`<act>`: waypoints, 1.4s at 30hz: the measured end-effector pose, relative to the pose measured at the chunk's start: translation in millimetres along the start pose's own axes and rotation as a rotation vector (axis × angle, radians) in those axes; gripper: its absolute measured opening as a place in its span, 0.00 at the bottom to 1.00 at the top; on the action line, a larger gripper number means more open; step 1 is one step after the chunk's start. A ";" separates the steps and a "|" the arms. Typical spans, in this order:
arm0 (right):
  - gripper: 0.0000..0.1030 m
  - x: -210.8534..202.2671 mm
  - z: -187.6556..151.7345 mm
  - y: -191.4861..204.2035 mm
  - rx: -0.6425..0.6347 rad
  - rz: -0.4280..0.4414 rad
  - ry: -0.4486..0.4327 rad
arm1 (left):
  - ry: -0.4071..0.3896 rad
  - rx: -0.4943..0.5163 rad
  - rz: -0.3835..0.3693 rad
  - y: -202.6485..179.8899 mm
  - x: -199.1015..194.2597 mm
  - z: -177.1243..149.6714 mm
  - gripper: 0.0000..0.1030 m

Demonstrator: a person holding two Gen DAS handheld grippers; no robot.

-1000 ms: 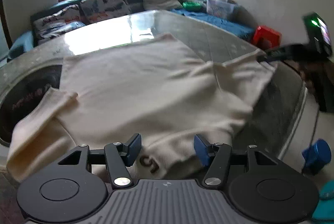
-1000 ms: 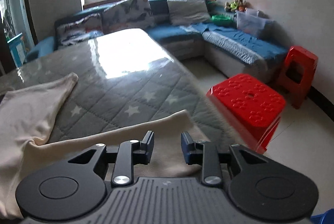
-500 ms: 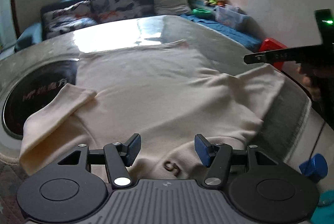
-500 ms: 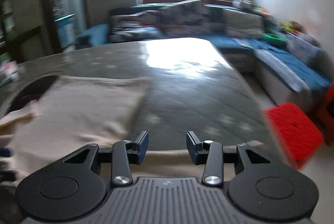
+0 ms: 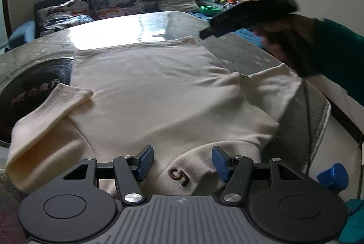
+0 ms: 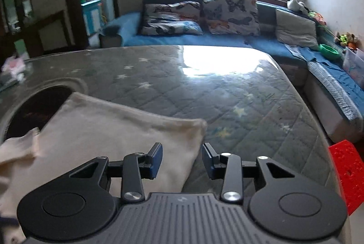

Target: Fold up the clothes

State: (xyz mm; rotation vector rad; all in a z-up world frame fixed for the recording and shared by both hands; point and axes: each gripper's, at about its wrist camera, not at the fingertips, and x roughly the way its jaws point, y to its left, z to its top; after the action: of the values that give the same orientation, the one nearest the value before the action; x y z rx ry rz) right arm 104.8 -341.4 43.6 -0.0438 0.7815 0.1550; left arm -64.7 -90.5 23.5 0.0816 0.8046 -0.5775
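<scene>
A cream T-shirt [image 5: 159, 89] lies spread flat on the grey quilted table [image 5: 238, 55], collar end nearest me, with a brown mark [image 5: 179, 176] near the neck. My left gripper [image 5: 182, 163] is open and empty just above the collar. The shirt's left sleeve [image 5: 52, 116] is folded inward; the right sleeve [image 5: 277, 89] lies out flat. My right gripper [image 6: 183, 159] is open and empty, held in the air over the shirt's far right corner [image 6: 127, 128]. It also shows in the left wrist view [image 5: 245, 16], raised above the table.
A dark round printed patch [image 5: 29, 94] lies on the table by the shirt's left side. A blue sofa [image 6: 227, 39] with cushions runs behind the table. A red stool [image 6: 348, 173] stands right of the table. A blue knob [image 5: 333, 177] sits low at the right.
My right gripper let go of the right sleeve, rose, and swung left toward the shirt's far corner. My left gripper stayed open over the collar.
</scene>
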 end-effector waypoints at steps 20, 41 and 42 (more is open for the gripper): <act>0.10 91.3 40.3 2.5 -0.033 -0.058 0.080 | -0.002 0.000 -0.068 7.1 -0.7 4.2 0.58; 0.29 -44.5 -33.7 84.4 -0.346 0.204 0.048 | -0.092 -0.123 0.411 73.1 23.6 31.3 0.25; 0.29 -48.6 -39.3 88.9 -0.364 0.210 0.048 | -0.095 -0.143 0.408 78.5 23.3 29.9 0.17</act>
State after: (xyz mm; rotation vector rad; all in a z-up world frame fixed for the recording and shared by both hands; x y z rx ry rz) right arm 29.5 -263.4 51.5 -0.3111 0.7967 0.4963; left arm 8.3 -43.4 16.7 0.0838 0.7093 -0.1365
